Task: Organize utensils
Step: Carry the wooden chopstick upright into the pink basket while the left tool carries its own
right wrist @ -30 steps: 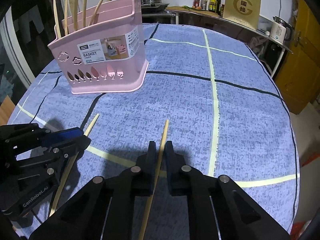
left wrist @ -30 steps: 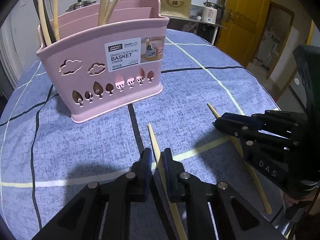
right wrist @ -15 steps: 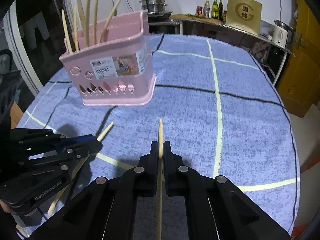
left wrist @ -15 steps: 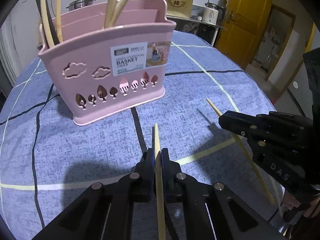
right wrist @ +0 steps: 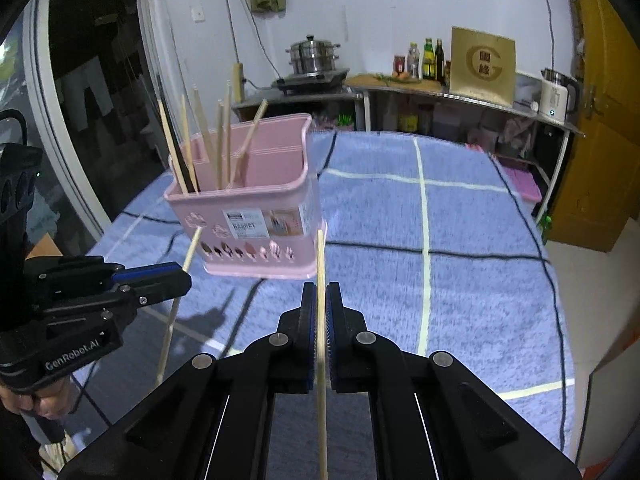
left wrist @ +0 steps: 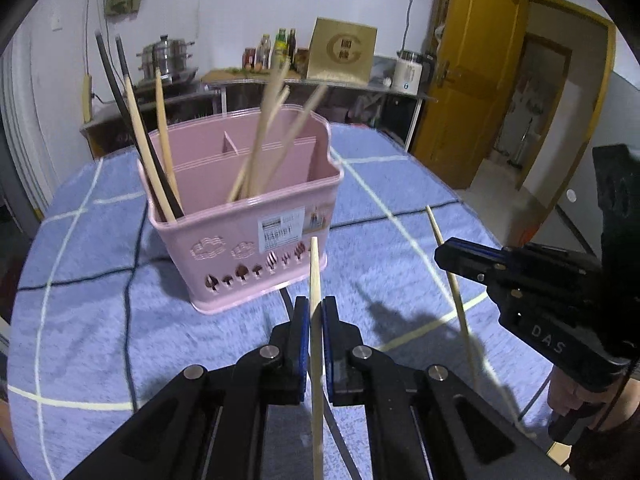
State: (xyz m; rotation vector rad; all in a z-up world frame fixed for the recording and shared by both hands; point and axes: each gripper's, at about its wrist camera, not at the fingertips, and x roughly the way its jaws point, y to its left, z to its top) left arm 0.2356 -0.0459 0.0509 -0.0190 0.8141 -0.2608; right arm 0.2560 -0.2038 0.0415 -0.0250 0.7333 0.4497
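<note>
Chopsticks are held one per gripper, clear of the blue checked tablecloth [right wrist: 460, 280]. One pale chopstick [left wrist: 315, 276] is clamped between the closed jaws of the left gripper [left wrist: 316, 312]; a second chopstick [right wrist: 320, 264] is clamped likewise by the right gripper [right wrist: 320, 300]. A pink basket [left wrist: 256, 224], already stocked with upright chopsticks, is seen at eleven o'clock of both grippers.

"BASKET" on the pink basket's label [left wrist: 281, 231]; "DAS" on the right gripper [left wrist: 440, 258]; "GenRobot.AI" on the left gripper [right wrist: 188, 278].
</note>
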